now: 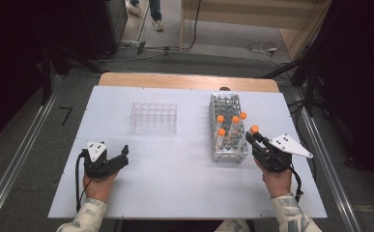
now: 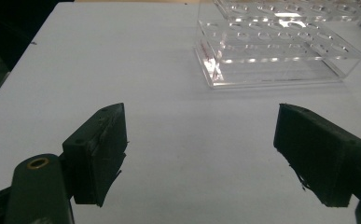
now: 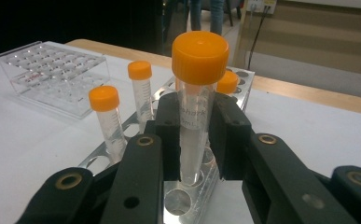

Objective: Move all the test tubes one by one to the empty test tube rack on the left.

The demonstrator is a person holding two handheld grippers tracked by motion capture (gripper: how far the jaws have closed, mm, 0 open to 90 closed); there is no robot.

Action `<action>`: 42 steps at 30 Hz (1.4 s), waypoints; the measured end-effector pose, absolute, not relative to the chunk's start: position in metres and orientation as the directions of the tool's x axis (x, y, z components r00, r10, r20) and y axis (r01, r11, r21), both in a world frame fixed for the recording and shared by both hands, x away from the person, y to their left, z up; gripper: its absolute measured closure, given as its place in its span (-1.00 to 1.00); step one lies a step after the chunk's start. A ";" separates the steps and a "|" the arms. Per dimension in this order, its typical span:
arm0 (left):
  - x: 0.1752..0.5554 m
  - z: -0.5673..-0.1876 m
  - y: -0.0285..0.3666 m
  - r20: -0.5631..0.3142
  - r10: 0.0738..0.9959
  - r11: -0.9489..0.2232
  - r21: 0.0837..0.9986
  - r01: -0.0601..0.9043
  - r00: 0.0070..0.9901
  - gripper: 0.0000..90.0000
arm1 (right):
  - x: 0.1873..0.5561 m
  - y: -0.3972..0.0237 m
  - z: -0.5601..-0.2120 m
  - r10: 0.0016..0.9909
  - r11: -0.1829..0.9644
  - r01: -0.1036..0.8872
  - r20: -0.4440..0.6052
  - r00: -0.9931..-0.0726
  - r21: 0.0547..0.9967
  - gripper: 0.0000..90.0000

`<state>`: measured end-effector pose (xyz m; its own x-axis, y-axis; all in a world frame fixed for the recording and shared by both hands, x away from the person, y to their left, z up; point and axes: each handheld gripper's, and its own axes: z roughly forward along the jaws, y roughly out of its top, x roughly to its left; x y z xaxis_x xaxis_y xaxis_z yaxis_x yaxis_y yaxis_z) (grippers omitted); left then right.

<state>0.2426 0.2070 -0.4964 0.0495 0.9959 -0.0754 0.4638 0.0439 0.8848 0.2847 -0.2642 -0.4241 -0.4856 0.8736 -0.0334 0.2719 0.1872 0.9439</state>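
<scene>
My right gripper point(image 1: 253, 138) point(image 3: 196, 135) is shut on a clear tube with an orange cap point(image 3: 193, 107) point(image 1: 254, 129), held upright just right of the metal tube rack point(image 1: 228, 126) point(image 3: 190, 193). Its tip hangs over the rack's near holes. Three more orange-capped tubes point(image 1: 220, 119) point(image 3: 106, 116) stand in the rack. The clear plastic rack point(image 1: 154, 117) point(image 2: 281, 46) sits at the middle of the white table. My left gripper point(image 1: 122, 155) point(image 2: 201, 154) rests open on the table at the near left, nothing between its jaws.
The white tabletop point(image 1: 175, 169) has free room between the two hands and along the near edge. A wooden strip point(image 1: 189, 81) borders the far side. Cables point(image 1: 266, 48) lie on the floor beyond, and a person's legs point(image 1: 151, 12) stand at the back.
</scene>
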 end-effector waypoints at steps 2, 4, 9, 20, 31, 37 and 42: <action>0.243 -0.496 0.207 -0.075 0.996 0.043 0.885 0.464 0.050 -0.60 | 0.283 -0.265 -0.422 0.872 0.186 0.266 -0.034 -0.489 0.946 0.59; 0.243 -0.496 0.207 -0.076 0.996 0.045 0.885 0.464 0.049 -0.60 | 0.282 -0.265 -0.421 0.870 0.182 0.265 -0.029 -0.492 0.947 0.59; 0.242 -0.496 0.207 -0.079 0.996 0.048 0.885 0.463 0.047 -0.60 | 0.278 -0.266 -0.417 0.867 0.181 0.258 -0.030 -0.498 0.949 0.59; 0.242 -0.496 0.208 -0.083 0.995 0.051 0.887 0.459 0.049 -0.60 | 0.269 -0.263 -0.412 0.852 0.190 0.260 -0.027 -0.523 0.947 0.59; 0.242 -0.495 0.208 -0.082 0.995 0.050 0.888 0.457 0.049 -0.60 | 0.260 -0.257 -0.410 0.829 0.197 0.263 -0.017 -0.559 0.944 0.59; 0.242 -0.495 0.207 -0.083 0.995 0.051 0.888 0.457 0.052 -0.60 | 0.258 -0.250 -0.411 0.815 0.210 0.265 -0.019 -0.579 0.941 0.59; 0.242 -0.495 0.207 -0.085 0.995 0.052 0.888 0.456 0.052 -0.60 | 0.257 -0.246 -0.412 0.800 0.207 0.268 -0.005 -0.600 0.941 0.59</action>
<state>0.2418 0.2072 -0.4953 0.0515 0.9951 -0.0849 0.4563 0.0521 0.8883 0.2567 -0.2456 -0.4122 -0.5995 0.8003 -0.0050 0.2684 0.2070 0.9408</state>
